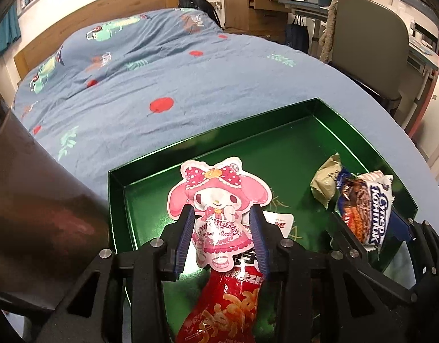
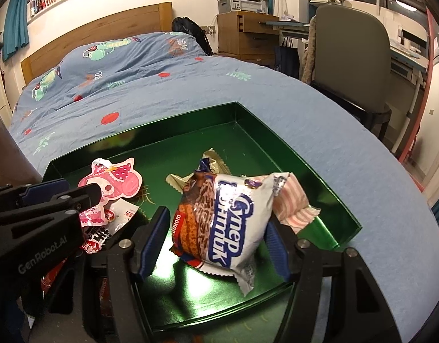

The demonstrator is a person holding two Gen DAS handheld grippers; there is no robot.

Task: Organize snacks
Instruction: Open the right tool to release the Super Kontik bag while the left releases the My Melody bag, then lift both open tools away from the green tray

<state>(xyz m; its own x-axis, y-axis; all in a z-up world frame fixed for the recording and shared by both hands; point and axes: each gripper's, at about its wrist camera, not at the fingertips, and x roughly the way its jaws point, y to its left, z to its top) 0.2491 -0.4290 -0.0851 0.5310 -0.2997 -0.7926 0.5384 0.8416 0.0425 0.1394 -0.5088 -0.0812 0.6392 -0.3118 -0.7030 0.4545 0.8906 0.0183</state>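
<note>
A green box [image 1: 319, 108] sits on the bed [image 1: 133, 91], near the bed's close edge and right corner. The snacks go in it.

The left tongs [image 1: 223, 237] hang over the box's near left corner. The pink bunny packet [image 1: 216, 200] stands up between the two blue pads. The pads look very close to its sides, maybe just touching. It is hard to tell if they squeeze it. Under it lies a red chip bag [image 1: 222, 308], and a white packet [image 1: 279, 220] peeks out behind.

The right tongs [image 2: 216, 243] are over the box's near right side, spread wide. The big white and blue cookie pack [image 2: 219, 223] lies between the pads, and there is a gap on each side. So nothing is pinched there. Beside it, toward the right wall, is a pink striped wrapper [image 2: 293, 200]. A gold wrapper [image 2: 216, 157] sits behind it.

What could go wrong? The bunny packet is thin and slippery. If the left tongs lift with it half caught, it could drag up, flop over, or fall out over the low wall onto the bed. The two tongs are close together, so they could bump. The bed is soft, so a hard push could tip the box and slide the snacks into a pile.
</note>
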